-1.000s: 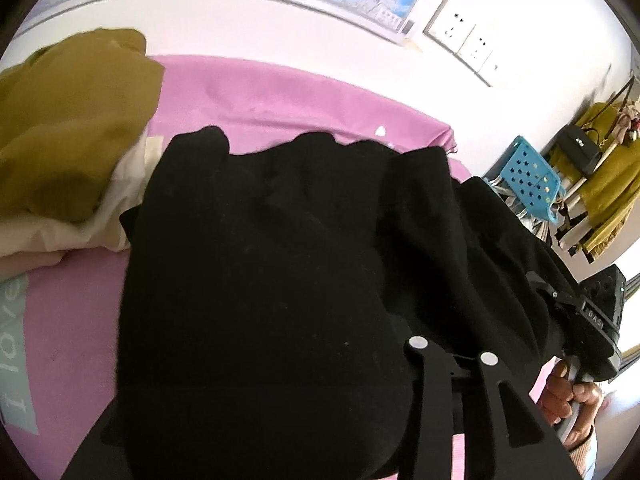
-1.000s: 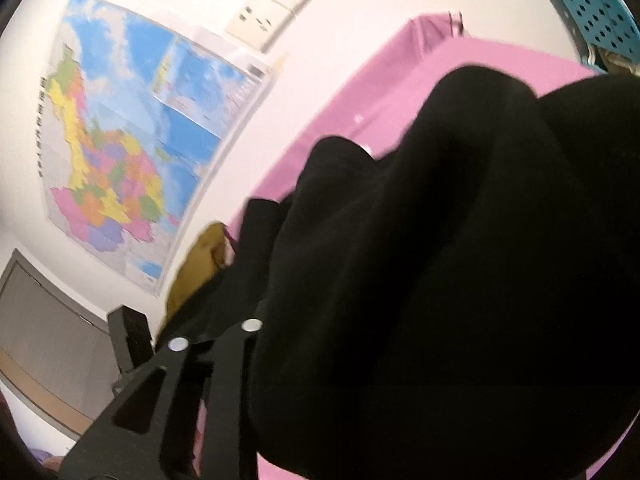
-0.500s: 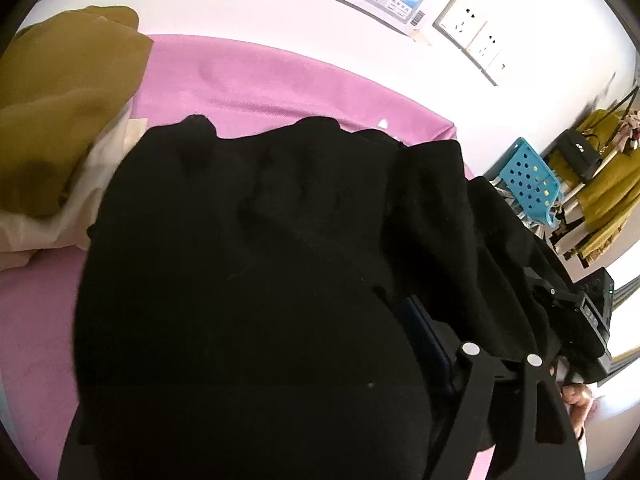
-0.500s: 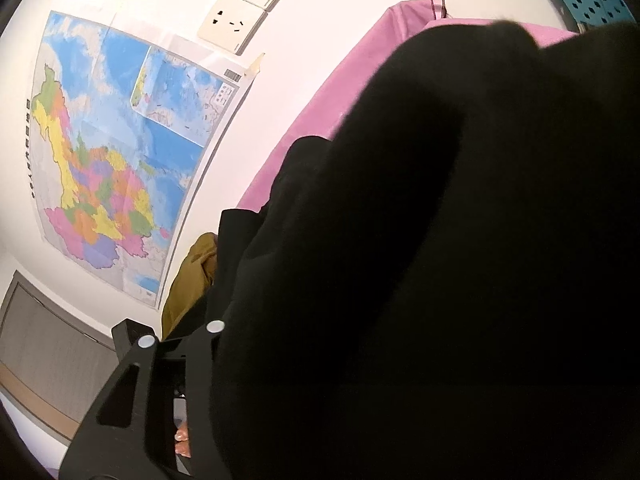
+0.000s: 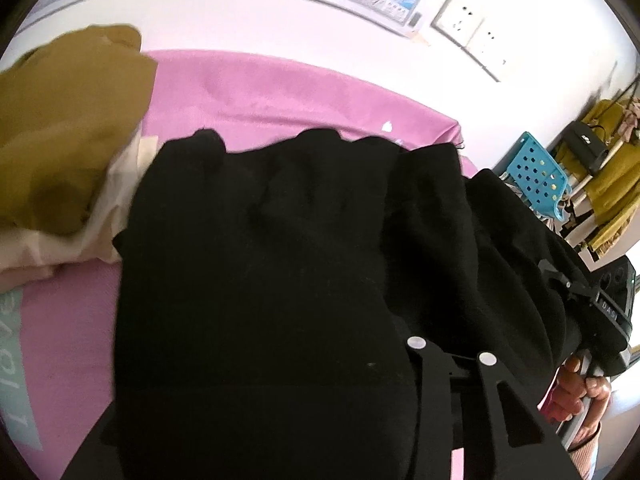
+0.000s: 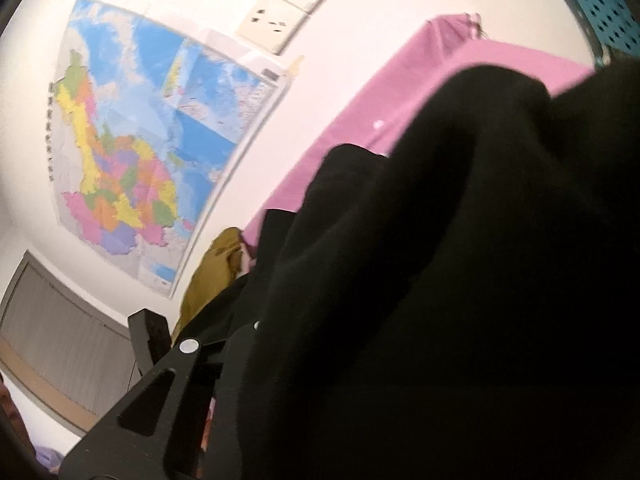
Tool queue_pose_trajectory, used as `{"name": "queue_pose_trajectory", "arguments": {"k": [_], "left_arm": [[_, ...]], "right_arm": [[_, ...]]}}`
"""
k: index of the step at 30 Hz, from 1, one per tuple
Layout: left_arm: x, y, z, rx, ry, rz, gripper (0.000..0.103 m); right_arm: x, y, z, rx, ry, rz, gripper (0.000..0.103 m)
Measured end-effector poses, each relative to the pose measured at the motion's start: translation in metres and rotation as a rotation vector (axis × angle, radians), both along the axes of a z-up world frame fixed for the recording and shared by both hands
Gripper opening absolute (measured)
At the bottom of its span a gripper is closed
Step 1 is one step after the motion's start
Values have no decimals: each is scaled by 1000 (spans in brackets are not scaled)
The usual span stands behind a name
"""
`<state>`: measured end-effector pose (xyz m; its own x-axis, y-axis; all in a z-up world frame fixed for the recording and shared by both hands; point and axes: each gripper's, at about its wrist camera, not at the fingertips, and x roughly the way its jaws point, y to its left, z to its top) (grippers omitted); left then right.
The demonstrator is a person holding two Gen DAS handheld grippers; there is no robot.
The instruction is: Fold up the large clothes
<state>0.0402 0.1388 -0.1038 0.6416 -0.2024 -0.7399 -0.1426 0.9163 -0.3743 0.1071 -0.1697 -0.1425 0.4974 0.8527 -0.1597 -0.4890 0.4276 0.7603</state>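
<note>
An olive garment [image 5: 68, 128] is seen at the left; the black garment [image 5: 280, 280] is spread over the pink-covered bed [image 5: 280, 92]. Cloth hides both fingertips: the left claw [image 5: 452, 354] and right claw [image 6: 224, 340] have just been closing, grip undeterminable.

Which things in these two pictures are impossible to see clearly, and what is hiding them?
- Left wrist view: the left gripper's fingertips, covered by the black garment.
- Right wrist view: the right gripper's fingertips, also under the garment, so its grip is unclear.
- Left wrist view: teal lettering on the pink cover, cut by the edge.
</note>
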Motion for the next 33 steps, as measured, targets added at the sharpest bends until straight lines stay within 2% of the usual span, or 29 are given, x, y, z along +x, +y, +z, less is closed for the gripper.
{"name": "queue_pose_trajectory", "arguments": {"k": [7, 16, 25, 33], "left_arm": [[-3, -3, 28, 20, -46, -29, 37], [-6, 3, 64, 18, -102, -56, 37], [-13, 17, 122, 106, -209, -49, 37], [-26, 48, 175, 184, -300, 15, 37]], "right_arm": [[-7, 10, 29, -9, -47, 22, 17], [-12, 31, 80, -1, -147, 59, 17], [-14, 65, 131, 20, -248, 118, 17], [-11, 111, 173, 37, -354, 165, 17]]}}
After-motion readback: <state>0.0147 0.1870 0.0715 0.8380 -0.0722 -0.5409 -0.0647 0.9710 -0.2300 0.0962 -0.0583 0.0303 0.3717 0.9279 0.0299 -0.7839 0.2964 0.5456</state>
